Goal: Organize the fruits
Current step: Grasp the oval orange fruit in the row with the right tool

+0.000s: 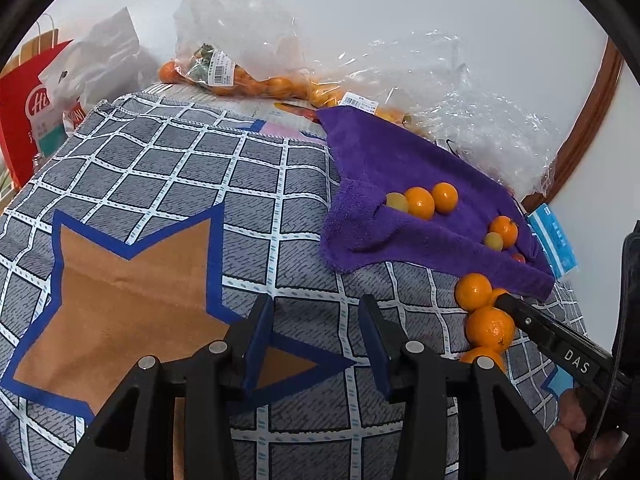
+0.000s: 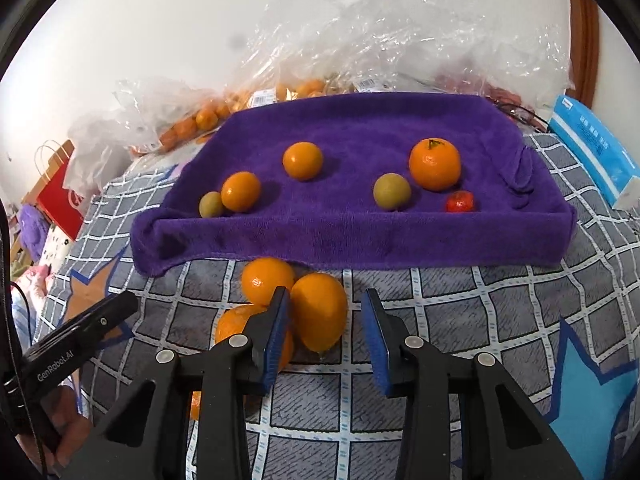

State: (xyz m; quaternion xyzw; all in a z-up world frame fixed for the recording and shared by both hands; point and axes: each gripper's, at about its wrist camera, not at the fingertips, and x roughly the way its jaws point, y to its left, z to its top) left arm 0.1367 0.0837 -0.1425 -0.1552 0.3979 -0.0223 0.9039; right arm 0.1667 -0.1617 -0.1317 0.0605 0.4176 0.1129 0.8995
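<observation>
A purple towel point(image 2: 360, 128) lies on the checked cloth point(image 2: 460, 308) and holds several fruits: oranges point(image 2: 435, 164), two yellow-green fruits point(image 2: 392, 192) and one small red fruit point(image 2: 460, 202). A cluster of loose oranges point(image 2: 320, 312) lies on the cloth in front of the towel; it also shows in the left wrist view point(image 1: 488, 326). My right gripper point(image 2: 324, 328) is open, its left finger among these oranges, one orange partly between the jaws. My left gripper point(image 1: 316, 340) is open and empty over the cloth, left of the oranges.
Clear plastic bags point(image 2: 360, 40) with more oranges point(image 1: 240, 80) lie behind the towel by the wall. A blue tissue pack point(image 2: 592, 152) lies at the right. A red paper bag point(image 1: 28, 112) stands at the far left. A wooden frame point(image 1: 592, 120) runs along the right.
</observation>
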